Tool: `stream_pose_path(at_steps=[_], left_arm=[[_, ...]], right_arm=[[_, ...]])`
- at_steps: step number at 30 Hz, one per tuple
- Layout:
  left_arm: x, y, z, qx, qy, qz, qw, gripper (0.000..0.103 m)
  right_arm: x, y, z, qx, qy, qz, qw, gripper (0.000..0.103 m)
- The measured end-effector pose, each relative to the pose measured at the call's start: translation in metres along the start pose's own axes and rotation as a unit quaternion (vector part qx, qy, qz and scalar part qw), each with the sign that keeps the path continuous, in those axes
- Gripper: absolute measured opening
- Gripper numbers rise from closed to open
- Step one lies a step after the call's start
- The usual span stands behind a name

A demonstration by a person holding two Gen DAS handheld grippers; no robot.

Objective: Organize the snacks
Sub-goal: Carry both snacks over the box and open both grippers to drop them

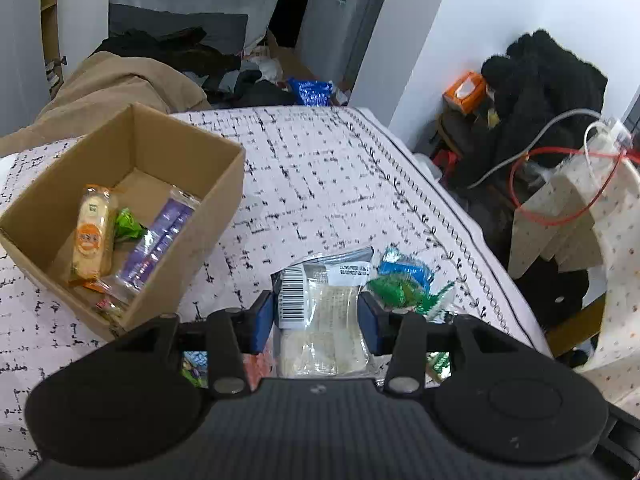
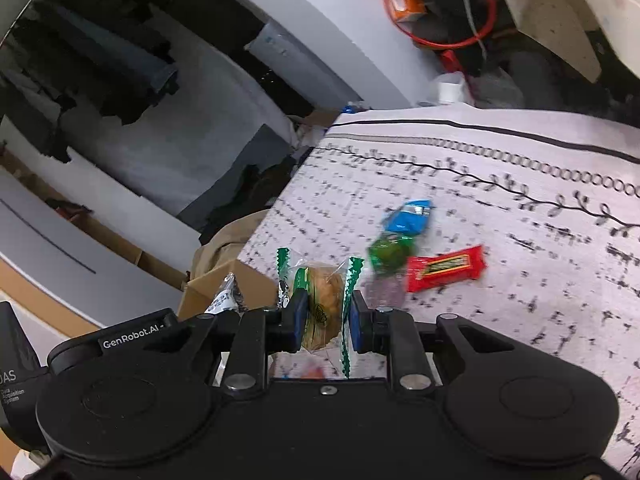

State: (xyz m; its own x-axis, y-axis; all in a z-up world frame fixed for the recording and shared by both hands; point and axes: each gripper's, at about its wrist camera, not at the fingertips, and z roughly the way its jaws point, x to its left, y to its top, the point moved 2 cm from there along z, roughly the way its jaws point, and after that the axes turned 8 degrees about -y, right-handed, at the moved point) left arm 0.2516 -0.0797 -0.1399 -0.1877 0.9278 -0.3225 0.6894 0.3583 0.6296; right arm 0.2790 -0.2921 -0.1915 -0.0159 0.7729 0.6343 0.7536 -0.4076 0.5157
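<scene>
while gripped, clear packet point(image 1: 320, 312) points away lengthwise.

From where I sit, the cloth point(image 1: 340, 168) under everything is pale with black dashes and a looped border. At ten o'clock in the left view a tan coat point(image 1: 116, 80) lies heaped, dark clothes point(image 1: 168, 48) behind it. At two o'clock sits an orange tissue box point(image 1: 466, 92) beside a black fleece point(image 1: 548, 80), with a red cable point(image 1: 560, 184) (looped loosely) and a grey one point(image 1: 532, 144) below.
</scene>
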Motion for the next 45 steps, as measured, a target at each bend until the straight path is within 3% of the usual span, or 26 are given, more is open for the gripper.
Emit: stream_pose_path(at_steps=[24,45], left_arm=[[0.052,0.04,-0.061,-0.058,-0.03,-0.058,0.9962,0.044],[0.13,0.07,-0.084,-0.095,-0.018,-0.136,0.986,0.044]], right_arm=[[0.096,-0.002,0.002,-0.015,0.022,-0.059,0.998,0.021],[0.169,-0.022,0.044,0.002,0.036,-0.1,0.994,0.021]])
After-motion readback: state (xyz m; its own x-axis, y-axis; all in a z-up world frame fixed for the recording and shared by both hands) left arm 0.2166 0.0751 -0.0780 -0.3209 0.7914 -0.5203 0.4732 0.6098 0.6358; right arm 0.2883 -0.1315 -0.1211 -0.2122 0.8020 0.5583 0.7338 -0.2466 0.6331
